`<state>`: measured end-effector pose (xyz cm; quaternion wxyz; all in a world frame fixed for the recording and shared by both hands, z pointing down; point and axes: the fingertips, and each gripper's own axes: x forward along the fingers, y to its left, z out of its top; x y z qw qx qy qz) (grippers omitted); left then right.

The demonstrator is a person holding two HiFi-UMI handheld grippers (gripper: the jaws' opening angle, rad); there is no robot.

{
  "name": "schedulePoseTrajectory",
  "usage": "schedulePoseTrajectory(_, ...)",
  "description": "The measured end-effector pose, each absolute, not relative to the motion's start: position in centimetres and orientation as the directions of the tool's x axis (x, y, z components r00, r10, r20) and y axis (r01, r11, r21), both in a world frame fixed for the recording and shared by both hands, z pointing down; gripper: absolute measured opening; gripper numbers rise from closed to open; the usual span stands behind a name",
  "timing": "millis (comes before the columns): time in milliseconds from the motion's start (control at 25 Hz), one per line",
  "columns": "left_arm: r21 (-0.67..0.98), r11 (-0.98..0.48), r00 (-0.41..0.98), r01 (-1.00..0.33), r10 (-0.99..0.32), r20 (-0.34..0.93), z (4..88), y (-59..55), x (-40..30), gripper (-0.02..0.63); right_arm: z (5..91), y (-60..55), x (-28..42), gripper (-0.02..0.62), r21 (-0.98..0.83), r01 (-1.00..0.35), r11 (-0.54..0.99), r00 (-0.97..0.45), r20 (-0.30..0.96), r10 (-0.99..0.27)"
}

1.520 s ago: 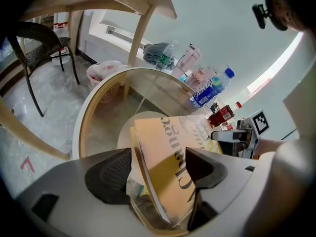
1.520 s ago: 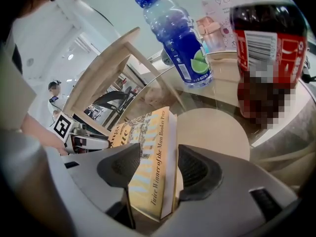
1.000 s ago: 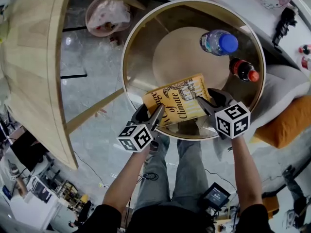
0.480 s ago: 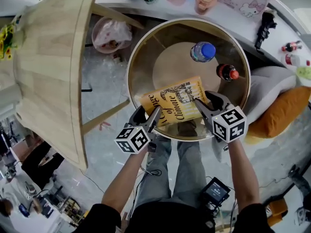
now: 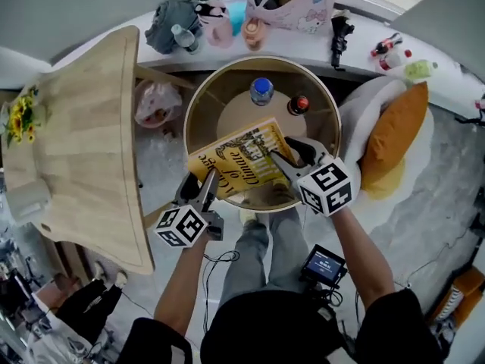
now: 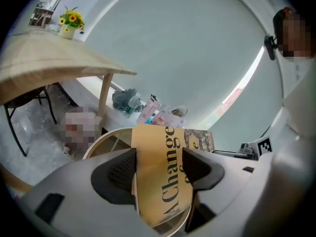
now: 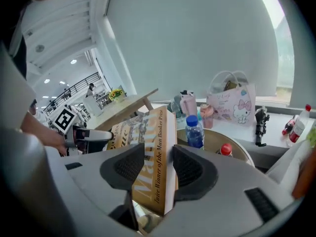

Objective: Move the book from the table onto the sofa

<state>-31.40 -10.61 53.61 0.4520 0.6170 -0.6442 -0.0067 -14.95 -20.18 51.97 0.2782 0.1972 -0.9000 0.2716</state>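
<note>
The book, yellow with black lettering, is held up between the two grippers, over the near half of the round glass worktop and clear of its surface. Its cover faces up and it lies slanted, one corner reaching past the worktop's left rim.

The left gripper has the book's near left end. Its jaws have just been closing, and in the left gripper view both pads press on the book, one on each face. The right gripper has the near right end. Its jaws have also just closed a little, and the right gripper view shows them clamped on the book with the page edges toward the right pad.

Two bottles stand on the far half of the worktop, well apart from the book: a blue-capped one and, to its right, a red-capped one.

Right of the worktop lies a white cushion with an orange cushion leaning against it. Left of the worktop stands a wooden table. Beyond the worktop a white ledge carries a pink bag and some cups.
</note>
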Motion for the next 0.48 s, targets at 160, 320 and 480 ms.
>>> schedulePoseTrajectory(160,0.562,0.179,0.183,-0.808,-0.829,0.528,48.8,-10.1,-30.7,0.295,47.0,-18.4,-13.5,0.192,-0.343,-0.544,0.766,-0.769,0.569,-0.291)
schedulePoseTrajectory(320,0.544,0.108,0.210,-0.832,-0.846,0.490,44.4,-9.5,-29.0,0.293,42.9,-16.2,-11.0,0.190,-0.339,-0.585,0.737,-0.764,0.534,-0.361)
schedulePoseTrajectory(480,0.546,0.023,0.264,-0.838,-0.857,0.443,41.5,-8.8,-26.5,0.288,39.8,-14.1,-7.9,0.189,-0.311,-0.631,0.710,-0.741,0.513,-0.433)
